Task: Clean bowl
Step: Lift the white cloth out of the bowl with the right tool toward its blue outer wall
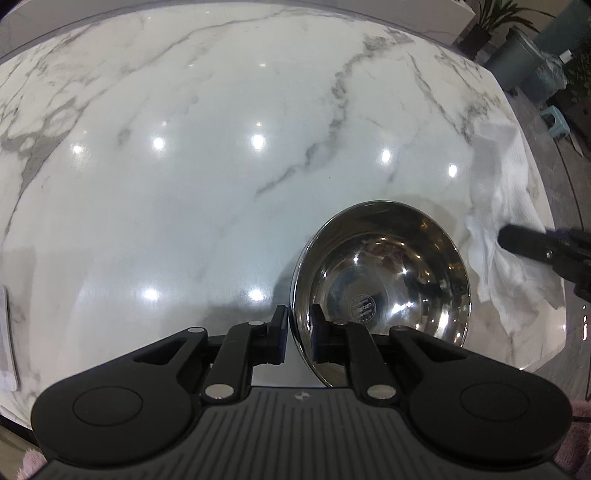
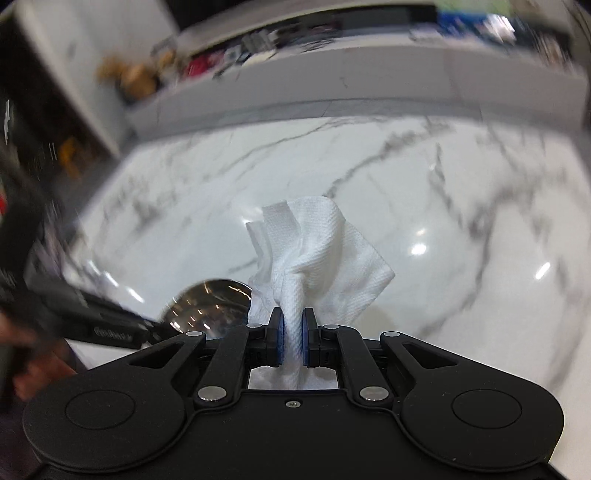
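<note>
Marble table (image 1: 221, 155) glossy, grey-veined | potted plant (image 1: 491, 18) beyond far corner

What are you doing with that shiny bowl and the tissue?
A person is cleaning a metal bowl on a marble table with a gripper in each hand. The left gripper pinches the bowl's rim to hold it. The right gripper is shut on a white paper towel, which is beside the bowl, not inside it yet.
</note>
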### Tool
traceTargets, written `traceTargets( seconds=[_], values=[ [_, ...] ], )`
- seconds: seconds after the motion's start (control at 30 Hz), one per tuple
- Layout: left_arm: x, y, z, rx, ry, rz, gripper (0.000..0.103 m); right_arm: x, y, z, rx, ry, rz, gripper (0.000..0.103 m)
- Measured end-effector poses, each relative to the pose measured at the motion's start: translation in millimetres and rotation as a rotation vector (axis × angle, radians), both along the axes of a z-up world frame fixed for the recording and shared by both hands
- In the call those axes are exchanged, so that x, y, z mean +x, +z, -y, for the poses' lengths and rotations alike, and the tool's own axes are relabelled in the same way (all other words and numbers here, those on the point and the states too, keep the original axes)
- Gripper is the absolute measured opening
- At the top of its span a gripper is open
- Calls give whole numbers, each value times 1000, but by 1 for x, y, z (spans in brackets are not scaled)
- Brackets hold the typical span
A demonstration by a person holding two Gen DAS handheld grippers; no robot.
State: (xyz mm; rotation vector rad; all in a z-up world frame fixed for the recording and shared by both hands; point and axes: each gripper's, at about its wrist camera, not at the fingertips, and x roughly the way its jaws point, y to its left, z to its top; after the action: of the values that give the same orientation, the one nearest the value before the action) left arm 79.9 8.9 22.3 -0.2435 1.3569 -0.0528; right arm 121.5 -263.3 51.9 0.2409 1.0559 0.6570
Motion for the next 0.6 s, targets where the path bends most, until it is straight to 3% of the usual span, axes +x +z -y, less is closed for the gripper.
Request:
traceTargets(
  seconds=[0.13,0.27,0.43,0.6],
  values=[
    [-2,0,-2,-6,13,-4,13,5,-33,33,231,-102,-116,8],
    [-4,0,0,2,21,-9,16,10,-63,42,346,-131,-163,8],
    [-7,-1,4,22,18,-23,16,5,-75,45,396,-79,-192,8],
    [-8,-2,13,32,-6,-37,15,10,-86,37,351,-62,-210,8]
  ],
)
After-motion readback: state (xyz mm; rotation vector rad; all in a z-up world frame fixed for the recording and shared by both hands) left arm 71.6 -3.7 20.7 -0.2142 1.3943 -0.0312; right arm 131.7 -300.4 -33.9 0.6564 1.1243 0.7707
